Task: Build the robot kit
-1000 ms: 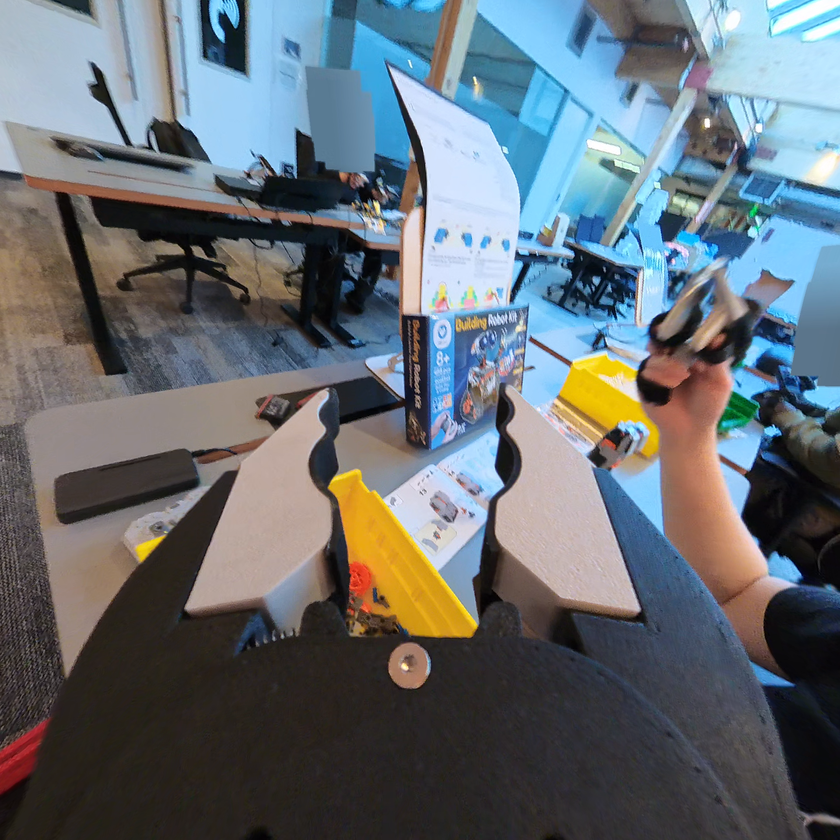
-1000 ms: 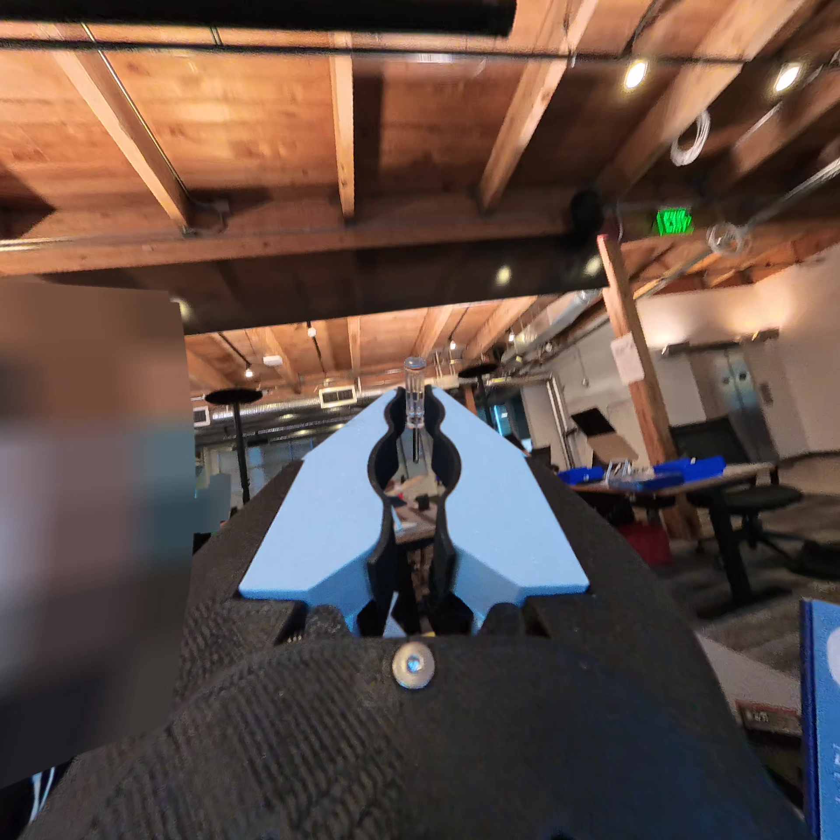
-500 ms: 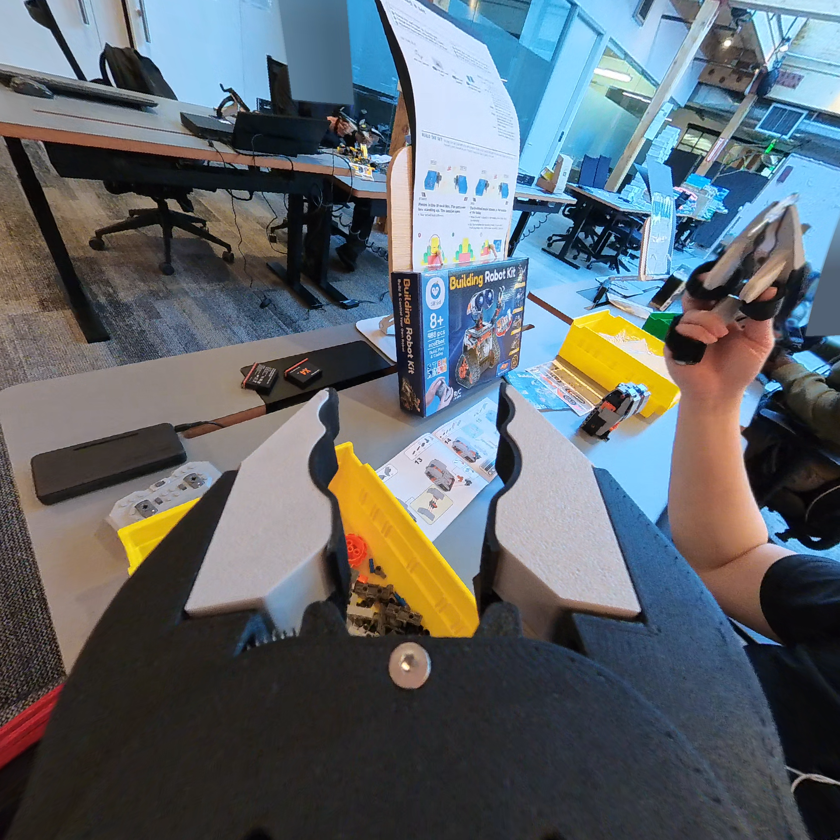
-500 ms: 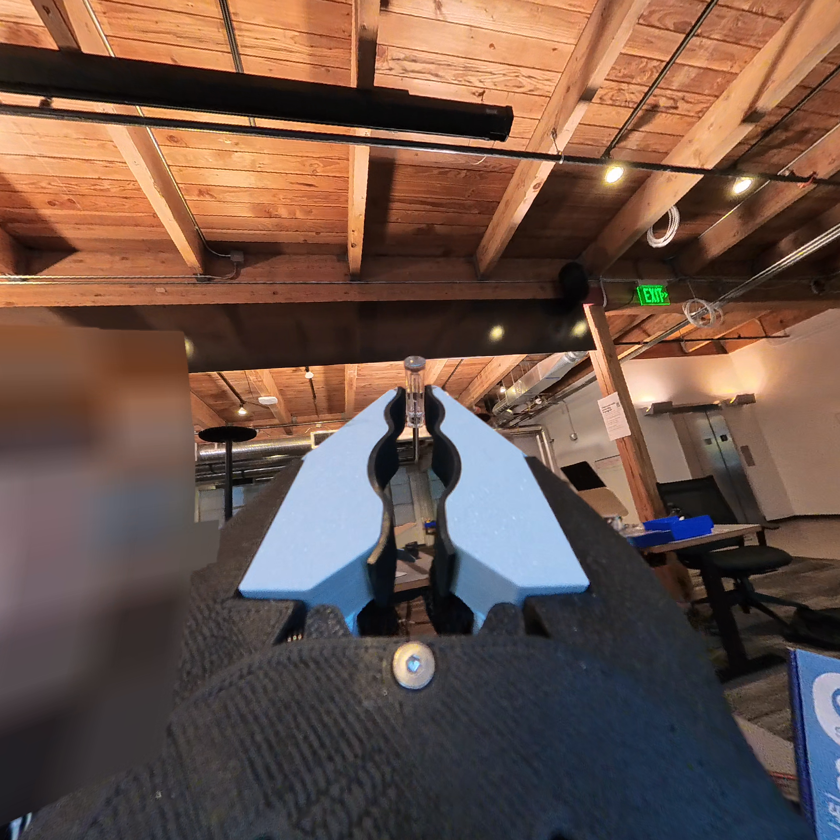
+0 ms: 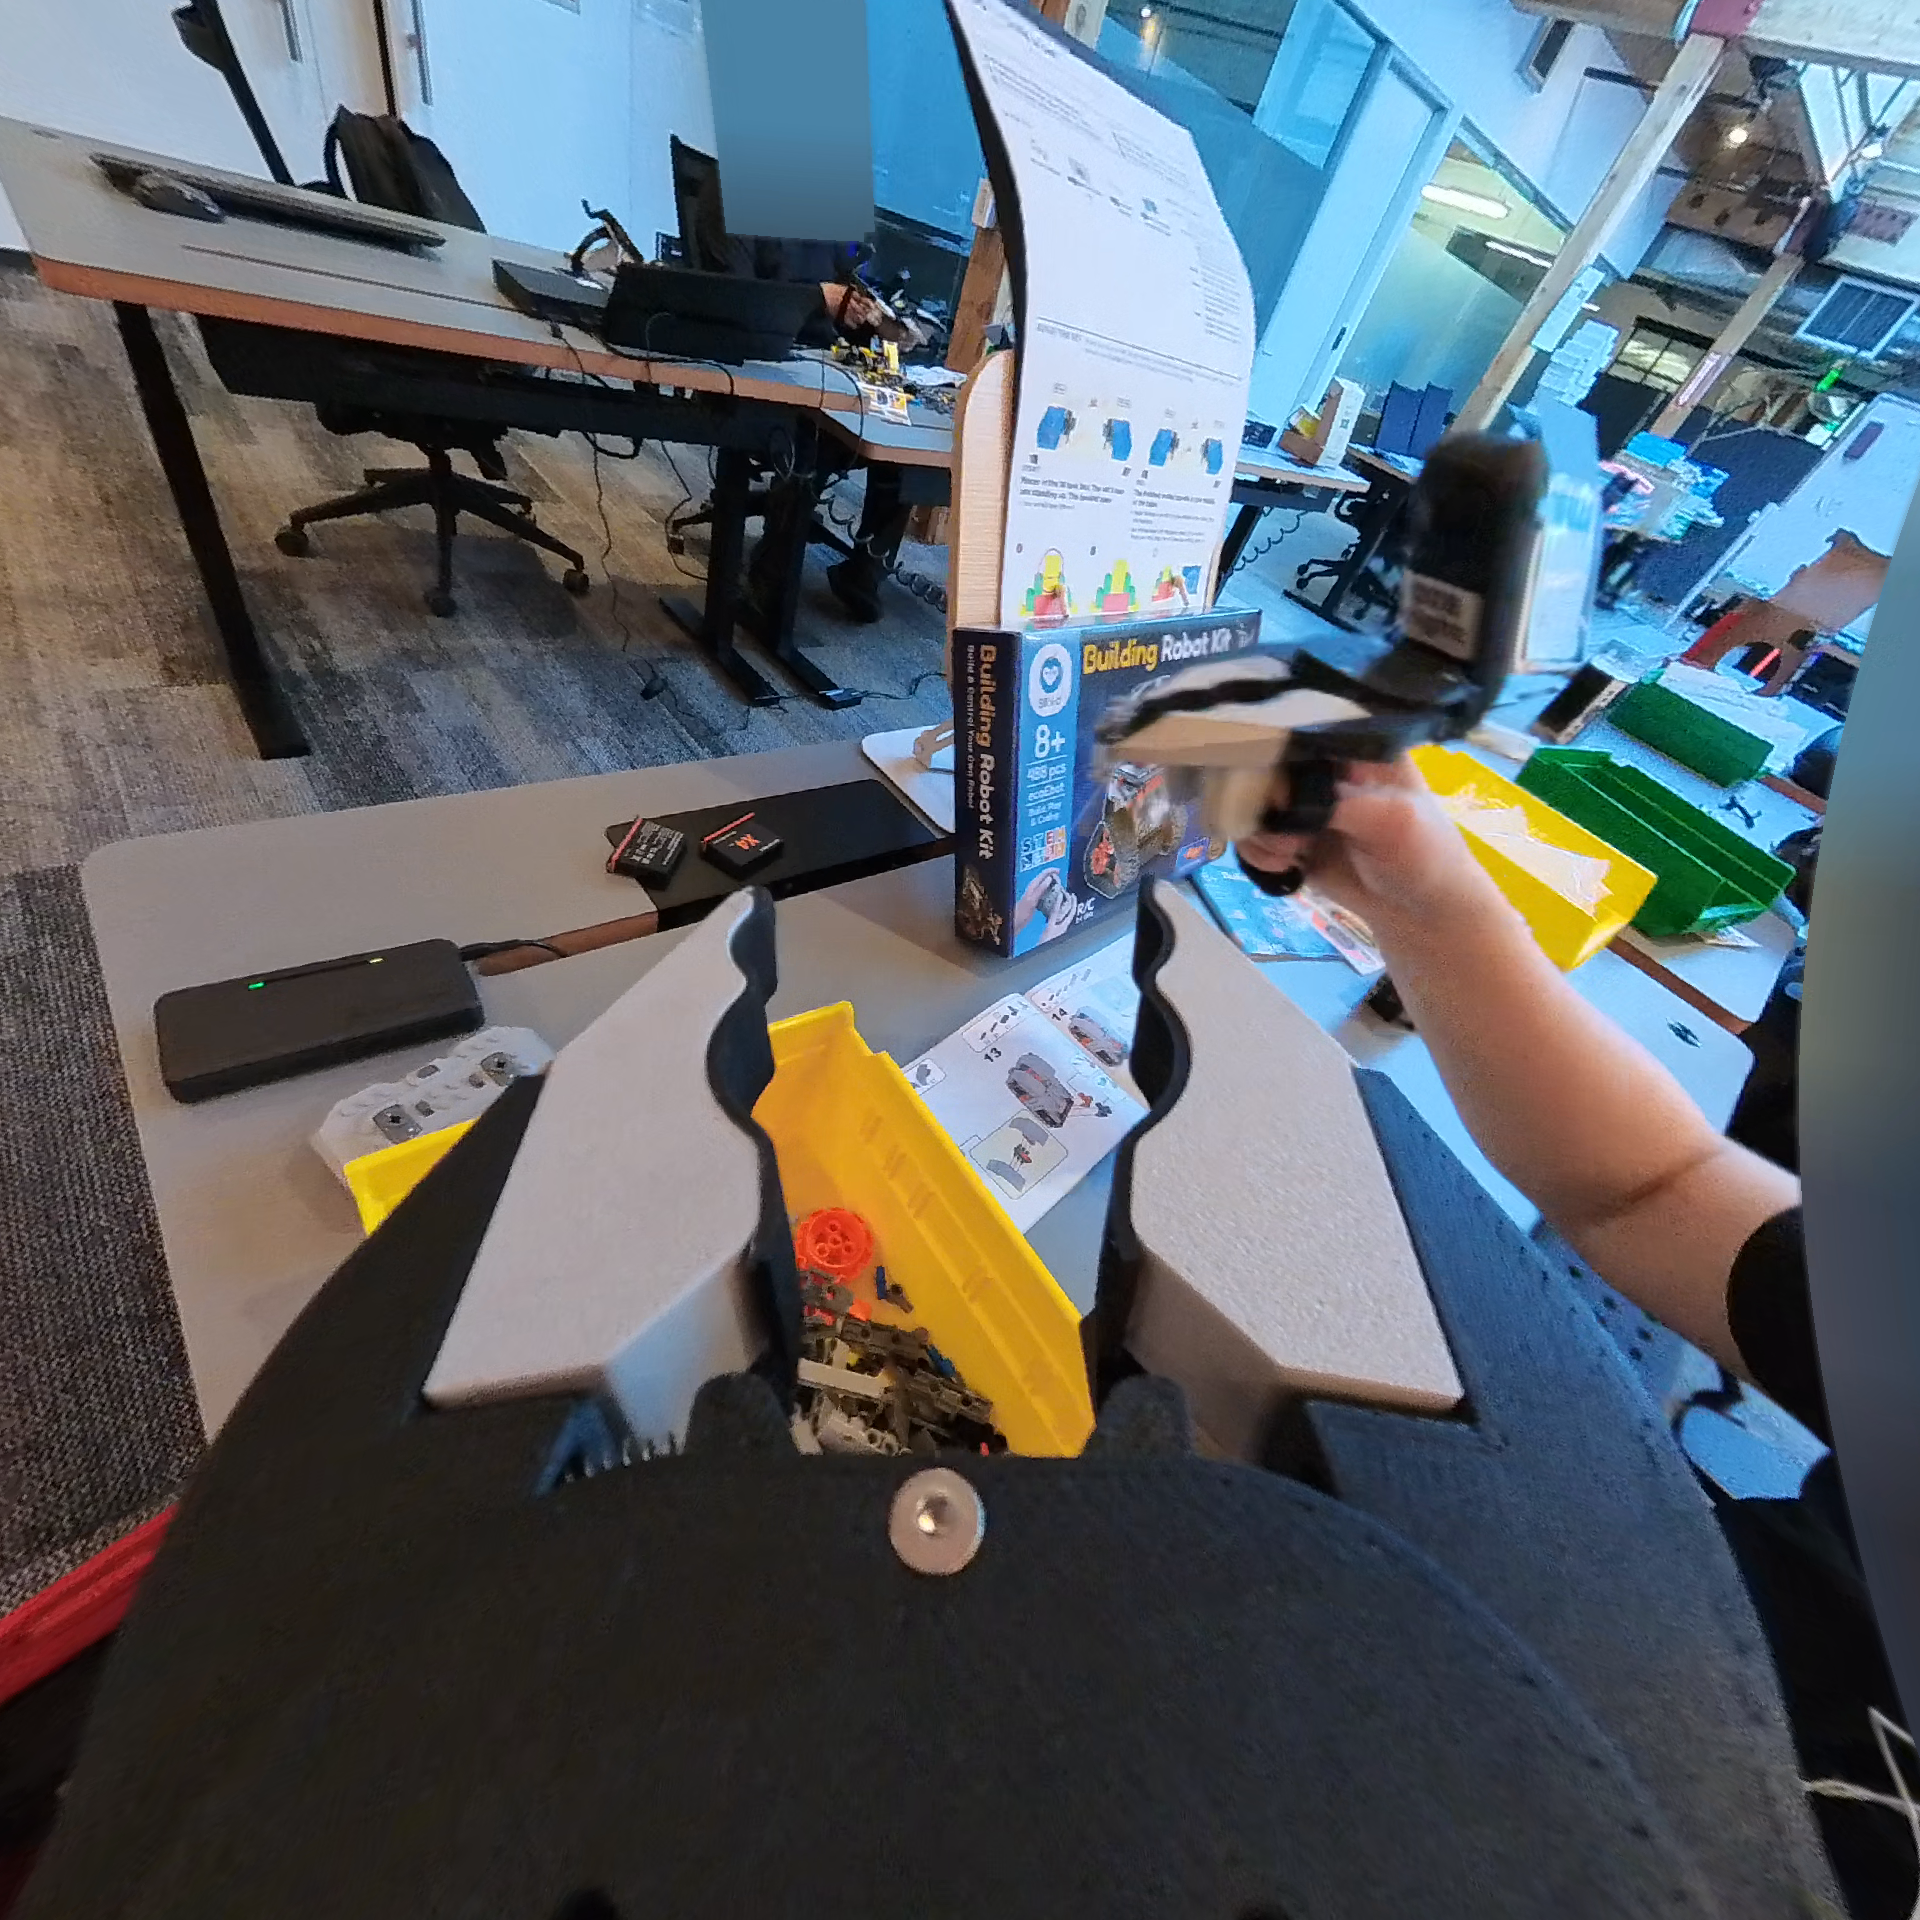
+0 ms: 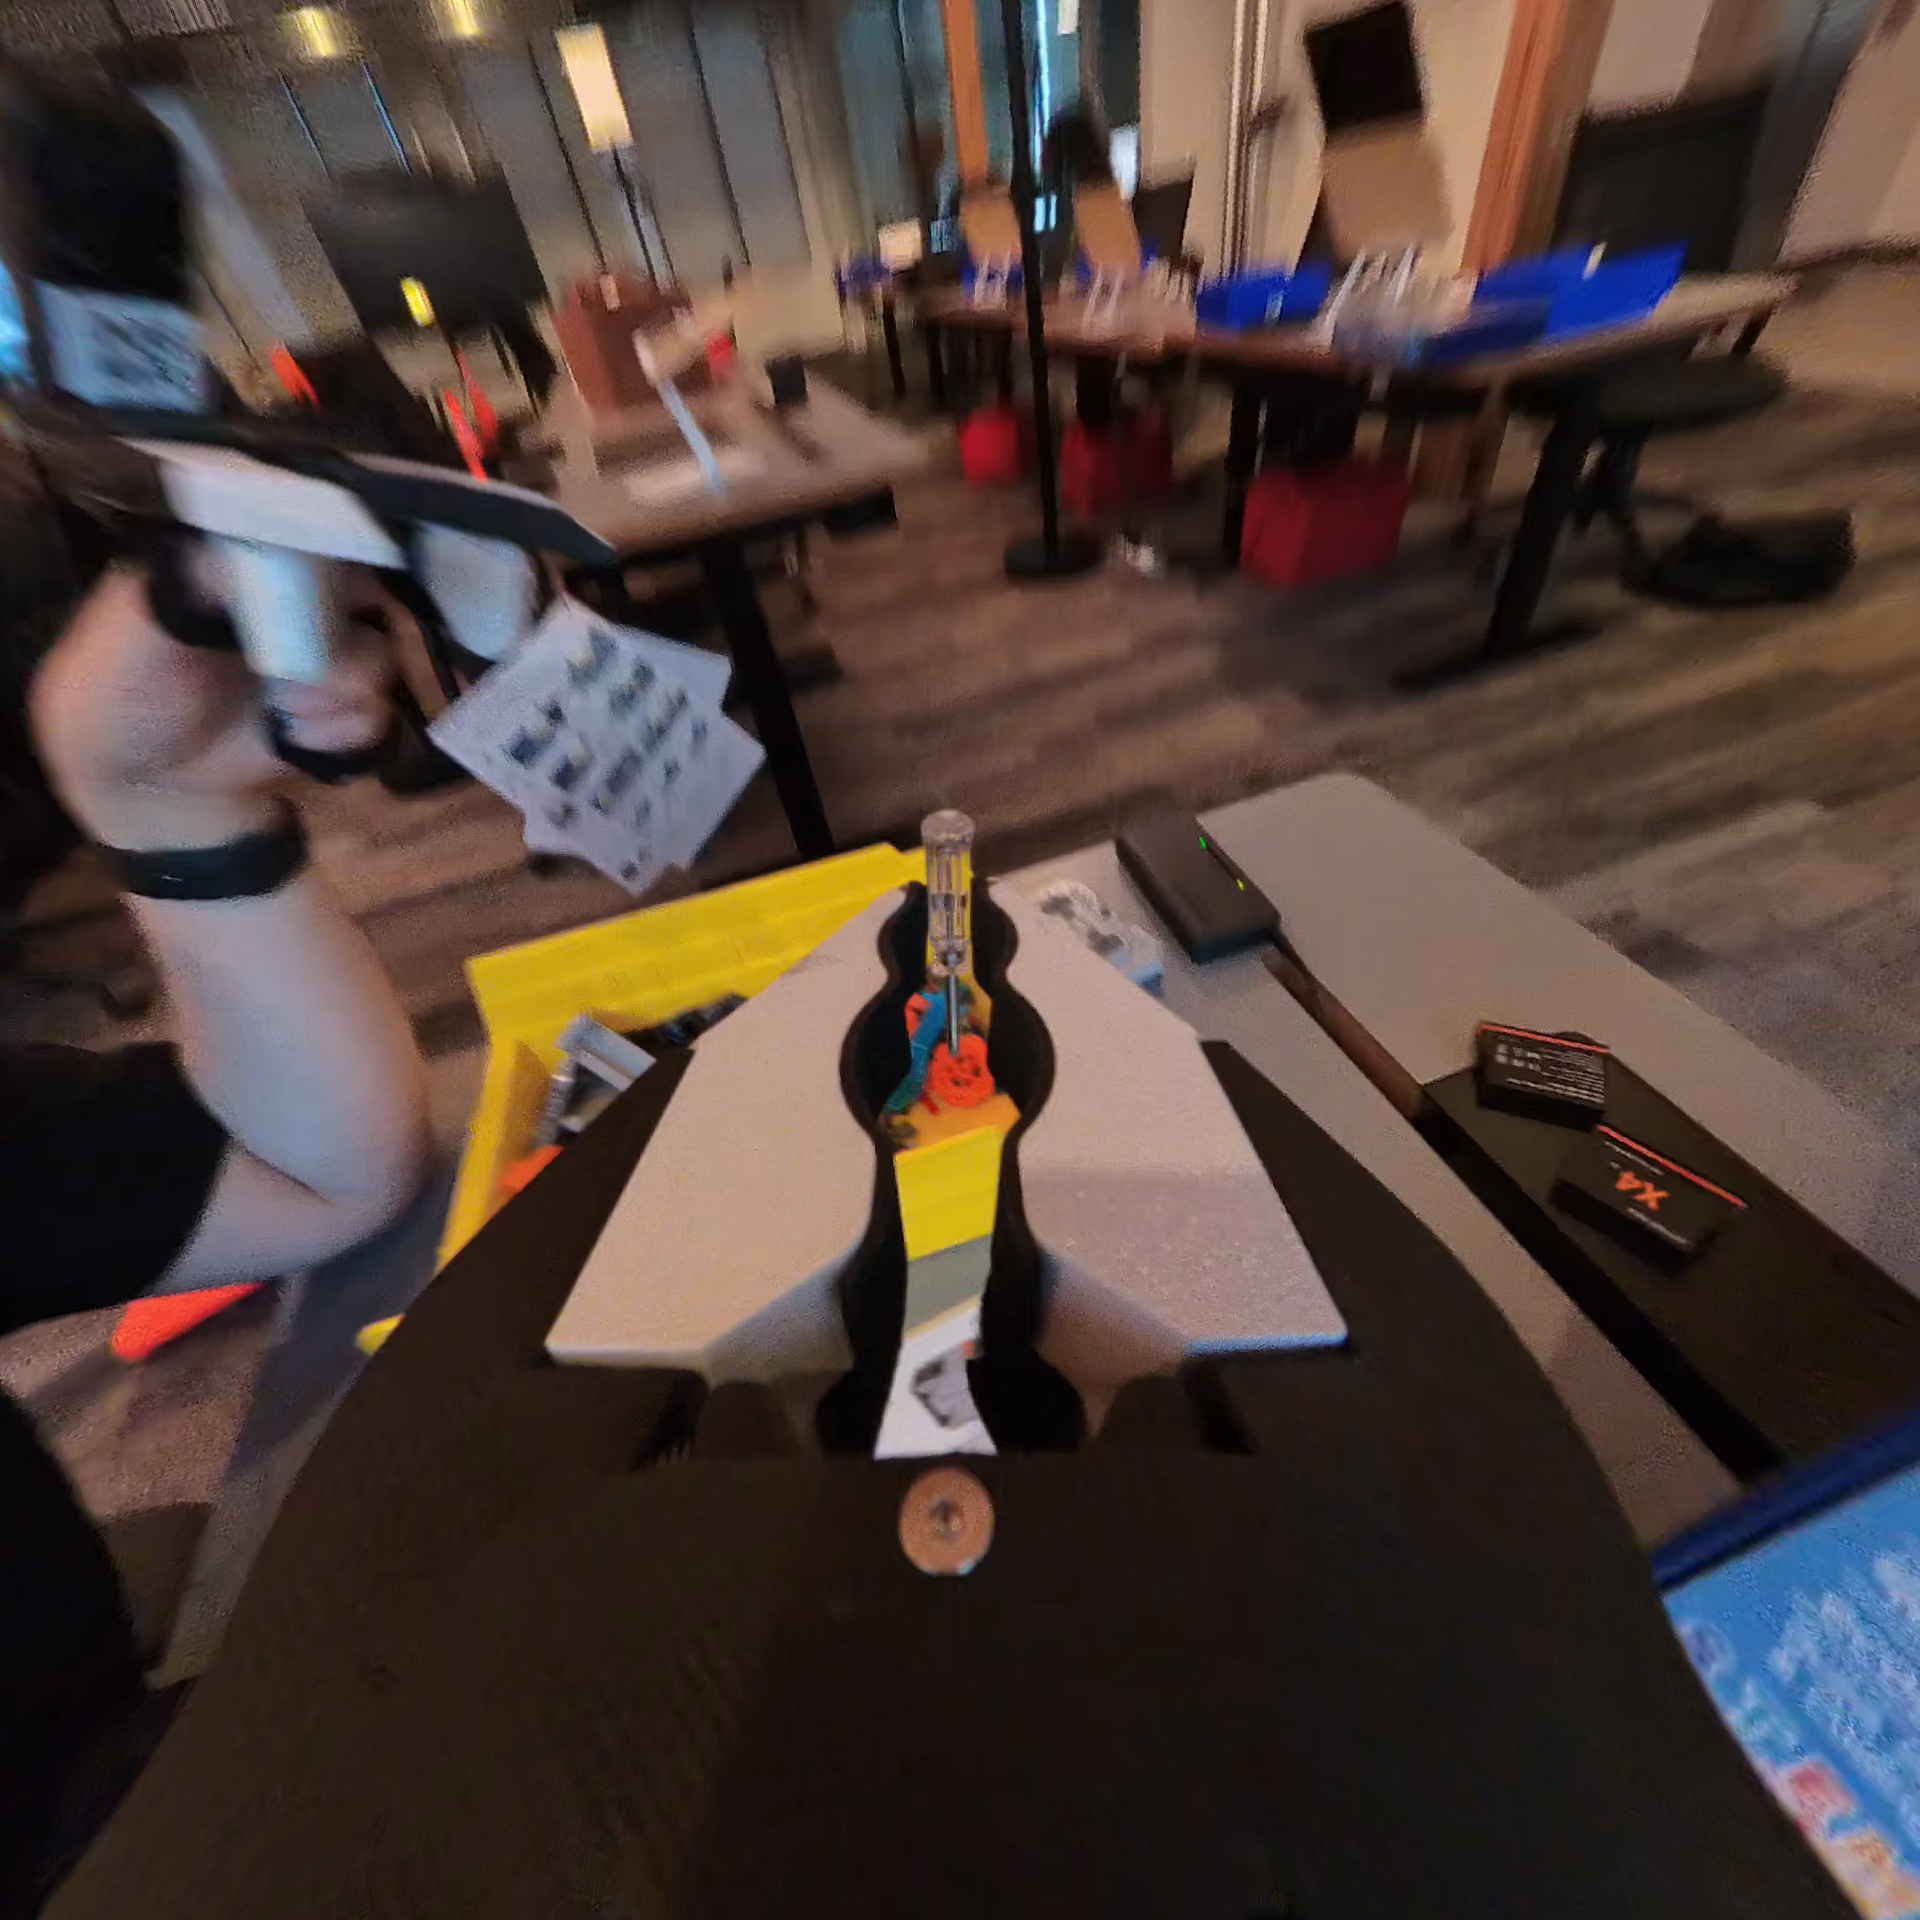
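My left gripper point(image 5: 951, 904) is open and empty, held above a yellow bin point(image 5: 925, 1174) of small orange, grey and black parts. My right gripper point(image 6: 948, 900) is shut on a small screwdriver point(image 6: 948, 847) with a clear handle that sticks out past the fingertips. It points down over the same yellow bin point(image 6: 665, 951). In the left wrist view the right gripper point(image 5: 1205, 727) is blurred, held by a hand in front of a blue kit box point(image 5: 1023, 800). The left gripper point(image 6: 343, 509) shows blurred at the left of the right wrist view.
A printed instruction sheet point(image 5: 1029, 1081) lies right of the bin. A black power bank point(image 5: 312, 1013) and a white controller point(image 5: 426, 1101) lie left of it. Two small black packs point(image 5: 691, 847) sit on a black pad. A second yellow bin point(image 5: 1548, 862) and a green bin point(image 5: 1673, 831) stand at the right. There is about 20 centimeters between the tips of the two grippers.
My right gripper has swung down from pointing at the ceiling to pointing at the table over the yellow bin, still holding the screwdriver. My left gripper stays open over the bin.
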The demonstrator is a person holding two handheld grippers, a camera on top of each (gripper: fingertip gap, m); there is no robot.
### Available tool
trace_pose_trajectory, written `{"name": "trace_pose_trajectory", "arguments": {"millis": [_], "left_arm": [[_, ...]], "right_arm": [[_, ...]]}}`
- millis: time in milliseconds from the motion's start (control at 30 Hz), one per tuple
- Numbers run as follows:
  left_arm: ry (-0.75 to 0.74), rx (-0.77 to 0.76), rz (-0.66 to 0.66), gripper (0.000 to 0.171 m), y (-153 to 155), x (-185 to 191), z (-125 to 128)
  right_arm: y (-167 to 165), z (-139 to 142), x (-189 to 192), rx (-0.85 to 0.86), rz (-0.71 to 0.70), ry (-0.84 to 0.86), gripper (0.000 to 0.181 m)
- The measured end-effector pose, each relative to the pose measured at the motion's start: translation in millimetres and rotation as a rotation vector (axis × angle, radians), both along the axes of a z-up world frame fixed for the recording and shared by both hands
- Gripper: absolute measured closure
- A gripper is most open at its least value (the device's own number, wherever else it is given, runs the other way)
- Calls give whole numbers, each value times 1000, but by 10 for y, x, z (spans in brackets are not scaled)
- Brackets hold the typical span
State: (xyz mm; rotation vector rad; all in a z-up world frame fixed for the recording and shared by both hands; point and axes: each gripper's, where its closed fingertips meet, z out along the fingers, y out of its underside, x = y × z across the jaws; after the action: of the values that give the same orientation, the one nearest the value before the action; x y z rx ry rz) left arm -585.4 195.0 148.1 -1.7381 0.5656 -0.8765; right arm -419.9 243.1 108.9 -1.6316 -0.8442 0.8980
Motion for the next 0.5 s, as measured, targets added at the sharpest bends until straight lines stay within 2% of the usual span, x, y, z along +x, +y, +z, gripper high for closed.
{"name": "trace_pose_trajectory", "arguments": {"millis": [100,167,267,367,500], "left_arm": [[23,-23,18,105,79,16,-73],[46,-38,31,105,142,41,-135],[72,-55,38,106,209,91,-196],[87,-55,59,106,236,103,-217],[108,-41,86,106,264,99,-218]], "right_arm": [[568,-358,-337,-15,-28,-293,175],[843,-731,-508,-93,-5,-490,175],[1192,-1292,-567,-214,-3,-737,175],[1290,-1754,-664,-373,71,-853,175],[1383,-2191,-841,-539,107,-932,175]]}}
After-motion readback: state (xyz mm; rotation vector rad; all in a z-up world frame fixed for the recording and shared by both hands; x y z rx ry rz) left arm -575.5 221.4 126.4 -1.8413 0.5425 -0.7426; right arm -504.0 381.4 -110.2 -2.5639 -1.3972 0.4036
